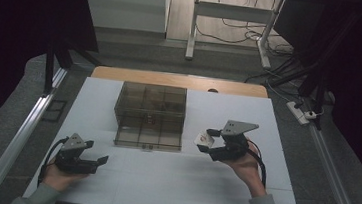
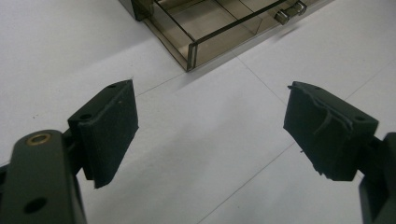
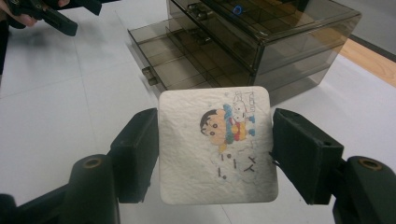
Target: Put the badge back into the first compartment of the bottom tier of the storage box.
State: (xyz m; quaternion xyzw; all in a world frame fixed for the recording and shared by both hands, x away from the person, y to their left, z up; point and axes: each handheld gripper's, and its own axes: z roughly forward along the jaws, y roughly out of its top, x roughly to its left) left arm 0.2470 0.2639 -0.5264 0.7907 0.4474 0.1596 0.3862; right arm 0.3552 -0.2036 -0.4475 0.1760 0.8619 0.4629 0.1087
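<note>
A white worktop [image 1: 161, 180] carries a smoky clear drawer cabinet [image 1: 150, 114] whose lowest drawer [image 3: 163, 60] stands pulled out toward the person. The right gripper [image 3: 215, 149] has its fingers closed on the side edges of a white square pad [image 3: 215, 144], held above the worktop just in front of the cabinet. The pad looks soft and fibrous, with rounded corners and a small cartoon figure printed on its face. The left gripper [image 2: 210, 130] hovers near the drawer corner, fingers wide and empty. The edge grip may bow the pad, so it could pop free or catch on a drawer divider.
</note>
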